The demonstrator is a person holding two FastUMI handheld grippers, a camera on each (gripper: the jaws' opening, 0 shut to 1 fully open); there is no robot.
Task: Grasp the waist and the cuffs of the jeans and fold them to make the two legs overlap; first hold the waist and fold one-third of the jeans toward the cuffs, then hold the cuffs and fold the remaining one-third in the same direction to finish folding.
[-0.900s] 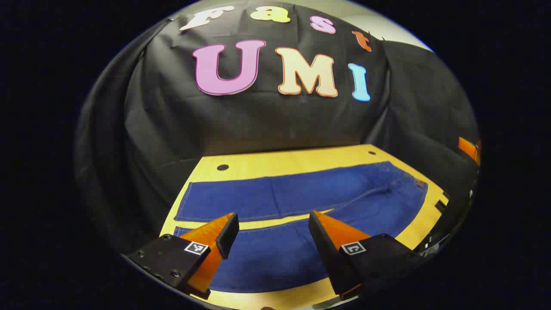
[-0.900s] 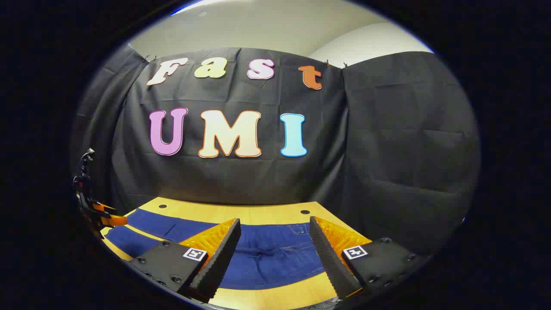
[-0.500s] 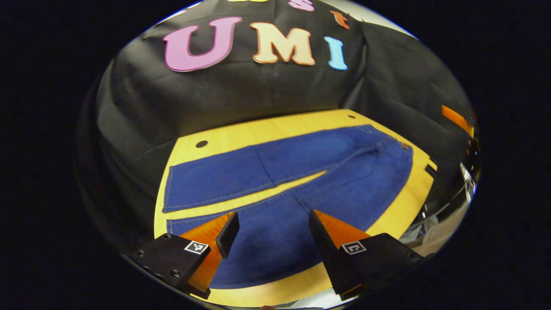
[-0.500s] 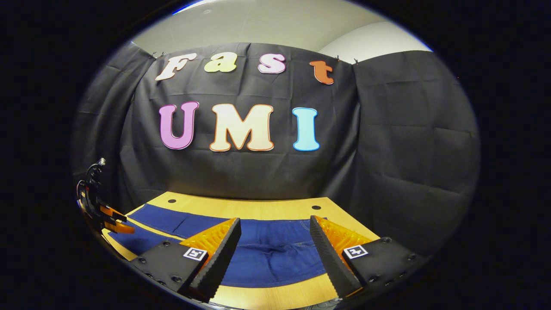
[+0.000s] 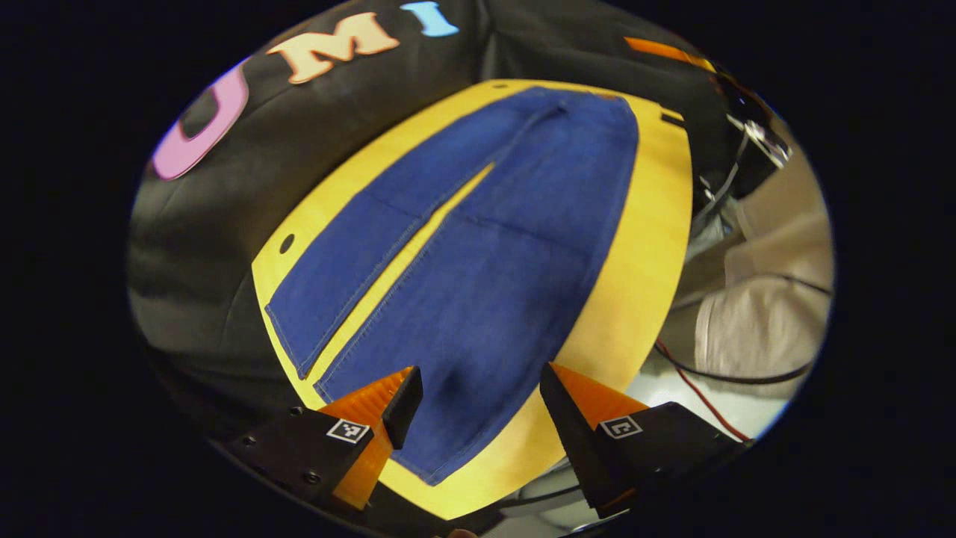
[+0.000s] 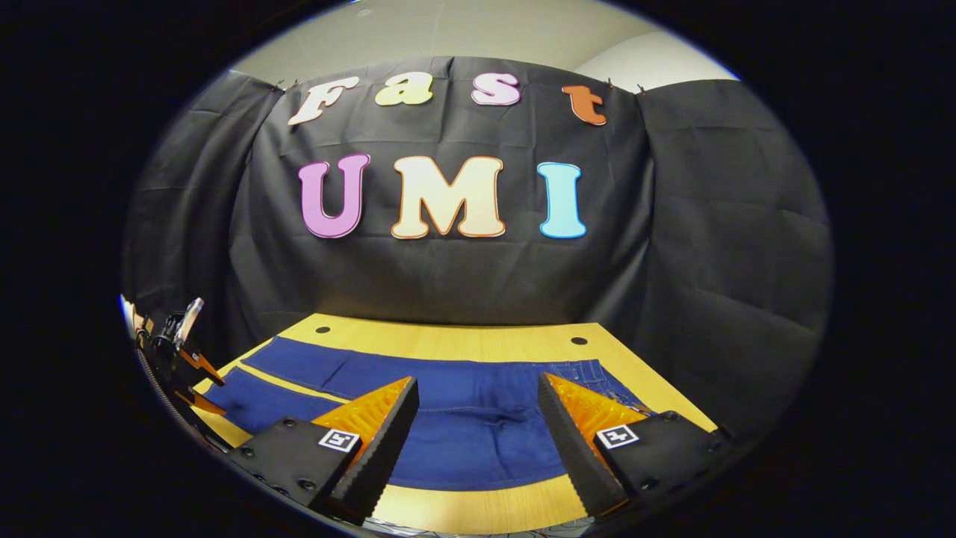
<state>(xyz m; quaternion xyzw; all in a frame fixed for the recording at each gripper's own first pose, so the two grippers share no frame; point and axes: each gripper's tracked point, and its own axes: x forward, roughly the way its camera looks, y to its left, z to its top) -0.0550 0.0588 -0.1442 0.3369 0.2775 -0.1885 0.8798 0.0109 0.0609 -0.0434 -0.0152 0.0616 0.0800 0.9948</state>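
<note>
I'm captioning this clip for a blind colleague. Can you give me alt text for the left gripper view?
Blue jeans lie flat on a yellow table, legs apart with a strip of table between them. The open left gripper hovers over the near leg's cuff end, touching nothing.

Premises present as a staged recording booth within a lab or studio, not a home. Black cloth point(image 6: 702, 246) hangs as a backdrop behind and beside a yellow wooden worktop point(image 6: 448, 344) with round holes near its far corners; plain pale wall point(image 6: 463, 30) shows above. Loose cables point(image 5: 702, 373) trail off the worktop's edge.
</note>
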